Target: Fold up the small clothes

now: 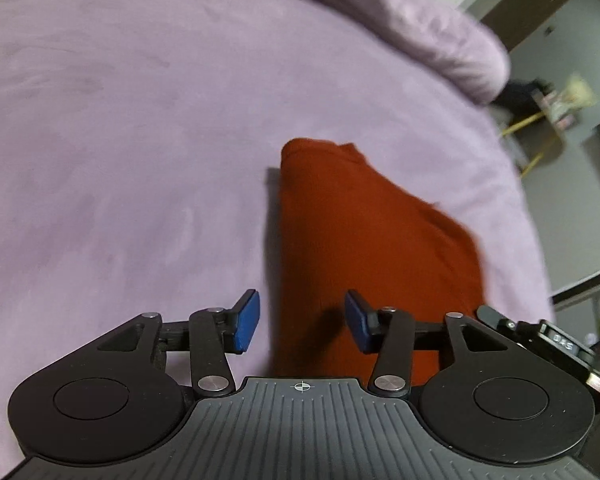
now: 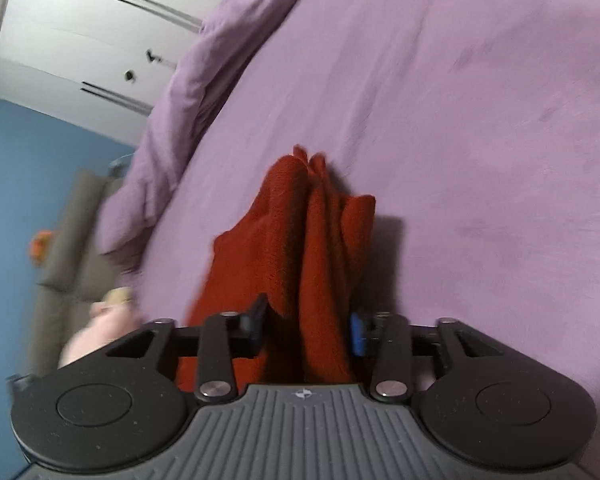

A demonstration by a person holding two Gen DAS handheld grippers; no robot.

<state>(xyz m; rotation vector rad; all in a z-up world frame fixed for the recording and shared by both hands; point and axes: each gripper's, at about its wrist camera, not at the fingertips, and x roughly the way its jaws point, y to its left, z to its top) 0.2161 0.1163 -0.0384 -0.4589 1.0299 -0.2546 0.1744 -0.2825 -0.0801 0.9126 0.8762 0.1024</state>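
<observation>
A rust-red garment [image 1: 364,248] hangs over the purple bedsheet [image 1: 120,140], and both grippers are close to it. In the right wrist view, the right gripper [image 2: 310,330] has the red cloth [image 2: 312,264] bunched between its two blue pads [image 2: 357,334]; the fingers stand fairly close together with the fabric filling the gap from side to side, so it has hold of the cloth. The garment runs away from the pads in long vertical folds and tapers to a point above the sheet [image 2: 480,140].

The left gripper [image 1: 302,322] stands with its fingers clearly apart. The red fabric passes beneath and beyond the gap, mostly toward the right-hand pad [image 1: 358,320], but neither pad presses on it, so it grips nothing.

A rumpled purple duvet [image 2: 180,80] lies heaped along the far edge of the sheet. Beyond the duvet, white wardrobe doors [image 2: 72,40] and a blue wall [image 2: 28,180] show, slightly blurred.
</observation>
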